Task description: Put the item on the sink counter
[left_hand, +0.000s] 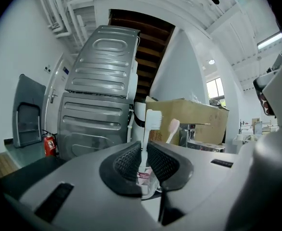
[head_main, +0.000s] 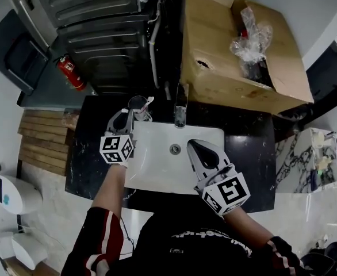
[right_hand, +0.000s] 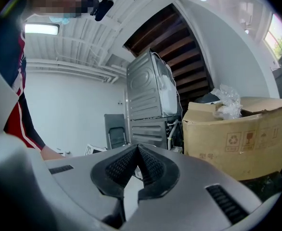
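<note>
**Right gripper (head_main: pixel 192 147) waits while left gripper (head_main: pixel 127 117) brings the cup (head_main: pixel 138 104) to the counter (head_main: pixel 91 154)**

Closest to me is my right gripper with its marker cube. It sits low over the white basin (head_main: pixel 157 168). Its jaws are closed tight on each other and nothing is between them, so this hand has no job right now.

My left gripper does the work. Its jaws are pulled in close and they pinch the clear cup, by its wall I think. A white toothbrush (left_hand: pixel 153 119) stands straight up in the thin gap between the pads. A pink toothbrush (left_hand: pixel 173 128) leans just behind it.

From above, the cup is over the black counter at the back left corner of the basin, near the tap (head_main: pixel 180 105). I cannot tell if its bottom touches the counter yet, because my gripper hides that part.

So I think I am at the putting-down step, and the task is almost done. Next, the cup needs to sit flat on the black top, not on the edge of the basin. Then my left jaws should open slowly and slide back the way they point. The cup is light and the brushes are tall, so a bump from a pad could tip it over.
</note>
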{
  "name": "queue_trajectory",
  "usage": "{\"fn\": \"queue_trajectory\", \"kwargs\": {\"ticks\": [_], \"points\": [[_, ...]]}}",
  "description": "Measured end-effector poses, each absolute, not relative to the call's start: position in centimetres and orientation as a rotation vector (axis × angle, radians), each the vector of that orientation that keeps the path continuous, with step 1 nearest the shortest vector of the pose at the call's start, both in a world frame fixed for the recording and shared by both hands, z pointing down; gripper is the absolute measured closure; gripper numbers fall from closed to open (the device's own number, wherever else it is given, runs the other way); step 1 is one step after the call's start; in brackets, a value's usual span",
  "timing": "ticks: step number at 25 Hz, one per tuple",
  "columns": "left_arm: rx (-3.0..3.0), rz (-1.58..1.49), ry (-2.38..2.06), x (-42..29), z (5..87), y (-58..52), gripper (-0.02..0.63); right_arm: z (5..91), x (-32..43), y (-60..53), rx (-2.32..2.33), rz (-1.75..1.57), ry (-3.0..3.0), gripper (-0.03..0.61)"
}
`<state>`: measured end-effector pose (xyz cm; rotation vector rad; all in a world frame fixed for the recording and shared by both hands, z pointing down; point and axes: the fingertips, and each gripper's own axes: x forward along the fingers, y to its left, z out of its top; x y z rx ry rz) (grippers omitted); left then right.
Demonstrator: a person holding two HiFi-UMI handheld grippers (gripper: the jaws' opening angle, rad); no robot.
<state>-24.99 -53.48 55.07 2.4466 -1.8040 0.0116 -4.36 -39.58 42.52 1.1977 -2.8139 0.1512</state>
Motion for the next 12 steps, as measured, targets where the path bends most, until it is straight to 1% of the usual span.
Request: {"fn": "queue_trajectory", "kwargs": {"ticks": [12], "points": [[2.411,0.027,-1.781,-24.7,57.4,-54.5,0.564,42.6,-2.4,-38.8,1.258,0.147,-2.772,0.541]]}}
